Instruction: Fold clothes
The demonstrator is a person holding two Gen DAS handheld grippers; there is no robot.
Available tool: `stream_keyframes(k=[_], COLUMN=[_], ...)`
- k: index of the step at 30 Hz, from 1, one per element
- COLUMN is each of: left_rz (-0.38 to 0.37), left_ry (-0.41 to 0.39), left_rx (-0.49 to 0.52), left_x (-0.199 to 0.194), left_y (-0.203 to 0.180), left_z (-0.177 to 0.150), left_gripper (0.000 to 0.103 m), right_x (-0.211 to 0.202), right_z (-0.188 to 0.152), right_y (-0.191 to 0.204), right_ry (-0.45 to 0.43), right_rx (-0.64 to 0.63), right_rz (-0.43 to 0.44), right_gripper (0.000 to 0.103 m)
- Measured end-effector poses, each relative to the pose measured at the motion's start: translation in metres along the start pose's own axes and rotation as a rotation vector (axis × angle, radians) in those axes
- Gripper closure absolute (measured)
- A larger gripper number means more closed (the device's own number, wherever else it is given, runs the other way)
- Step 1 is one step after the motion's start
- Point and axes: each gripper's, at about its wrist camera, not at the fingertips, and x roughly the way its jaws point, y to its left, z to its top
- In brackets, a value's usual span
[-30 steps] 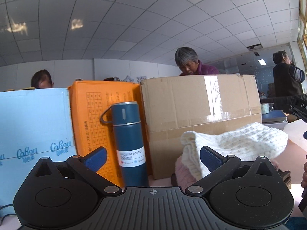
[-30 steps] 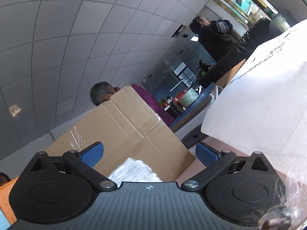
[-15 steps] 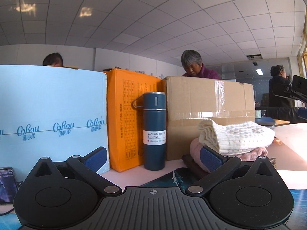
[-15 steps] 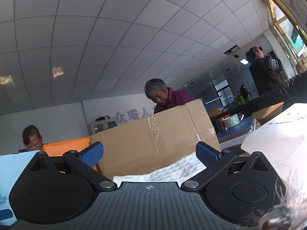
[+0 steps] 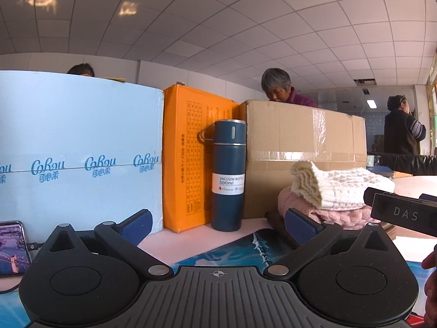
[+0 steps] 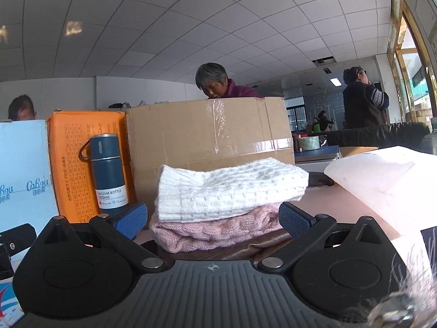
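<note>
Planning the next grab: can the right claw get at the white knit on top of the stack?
Probably yes. The right claw is open and faces the white knit, which lies atop the pink knit with nothing in between.

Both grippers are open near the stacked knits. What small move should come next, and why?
Probably back both off: the white knit already lies folded on the pink knit, and the open left gripper and right gripper hold nothing.

folded knits point(image 6: 229, 188): 2; boxes point(image 6: 207, 134): 3; vacuum bottle point(image 6: 108, 172): 1; people point(image 6: 215, 82): 3; phone point(image 5: 12, 248): 1
</note>
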Motion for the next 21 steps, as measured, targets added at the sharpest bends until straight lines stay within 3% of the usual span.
stream_keyframes(k=[11, 21], left_rz=[0.029, 0.03], left_ry=[0.005, 0.023], left_rx=[0.076, 0.079], left_x=[0.0, 0.002], left_y=[-0.01, -0.01], left_z=[-0.008, -0.008], left_gripper=[0.0, 0.0], right_x=[0.005, 0.005], right_z=[0.0, 0.0], right_y=[0.004, 0.004], right_ry=[0.022, 0.016], right_rx=[-0.039, -0.038], right_rz=[-0.008, -0.008], right_gripper=[0.0, 0.0])
